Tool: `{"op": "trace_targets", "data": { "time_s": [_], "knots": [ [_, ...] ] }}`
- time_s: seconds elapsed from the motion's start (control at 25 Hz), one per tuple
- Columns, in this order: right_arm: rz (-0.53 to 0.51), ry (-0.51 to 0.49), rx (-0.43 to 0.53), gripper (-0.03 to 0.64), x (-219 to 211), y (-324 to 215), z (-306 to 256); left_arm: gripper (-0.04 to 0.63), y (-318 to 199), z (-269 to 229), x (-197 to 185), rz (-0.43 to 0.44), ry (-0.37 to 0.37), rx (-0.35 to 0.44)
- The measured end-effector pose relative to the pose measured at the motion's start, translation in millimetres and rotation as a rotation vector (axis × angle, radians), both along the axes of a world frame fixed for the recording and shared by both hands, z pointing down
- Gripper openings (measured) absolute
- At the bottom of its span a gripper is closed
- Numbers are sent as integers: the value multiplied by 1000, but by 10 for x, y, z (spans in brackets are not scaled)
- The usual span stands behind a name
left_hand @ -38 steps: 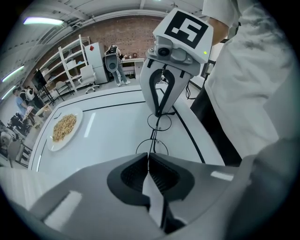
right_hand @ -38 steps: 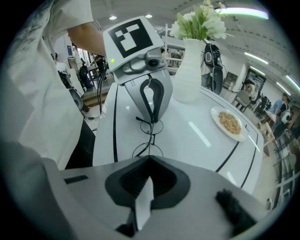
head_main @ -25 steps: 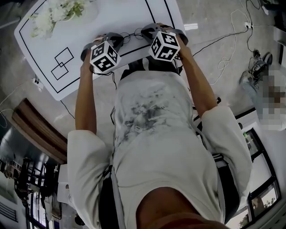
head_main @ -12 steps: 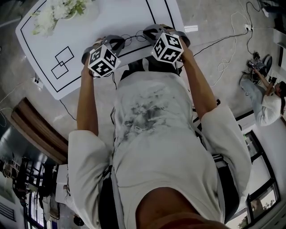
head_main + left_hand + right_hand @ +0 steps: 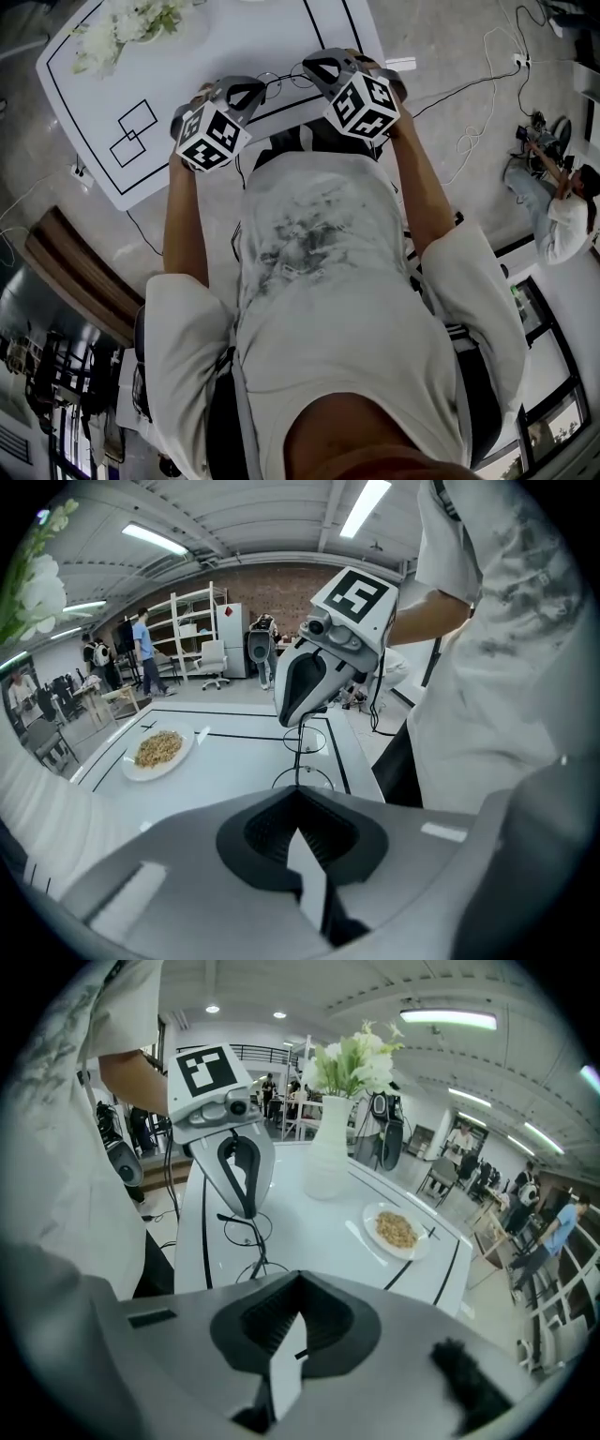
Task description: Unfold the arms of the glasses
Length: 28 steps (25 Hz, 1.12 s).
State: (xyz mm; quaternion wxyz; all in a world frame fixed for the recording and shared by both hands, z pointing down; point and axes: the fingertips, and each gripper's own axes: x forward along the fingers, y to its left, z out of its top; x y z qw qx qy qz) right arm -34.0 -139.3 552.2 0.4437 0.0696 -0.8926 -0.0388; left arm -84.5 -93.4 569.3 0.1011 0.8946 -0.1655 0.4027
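Jaws of left gripper and right gripper pinch thin-wire, round-lensed glasses.

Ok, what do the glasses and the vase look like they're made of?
The glasses: thin dark wire frame, probably metal, with round clear lenses; the table shows through them. The vase: smooth matte white, likely ceramic, though plastic can't be ruled out.

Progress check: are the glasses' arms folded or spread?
Cannot tell. The glasses hang between the left tool and right tool, each shut on one end; the thin frame is too small to show the arms' angle.
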Motion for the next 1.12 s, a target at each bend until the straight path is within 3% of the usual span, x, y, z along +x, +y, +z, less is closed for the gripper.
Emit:
{"op": "trace_targets", "data": {
  "time_s": [1.12],
  "knots": [
    [99, -248, 99, 14, 9, -197, -996, 6, -154, -940, -130, -49, 149, 132]
  ]
}}
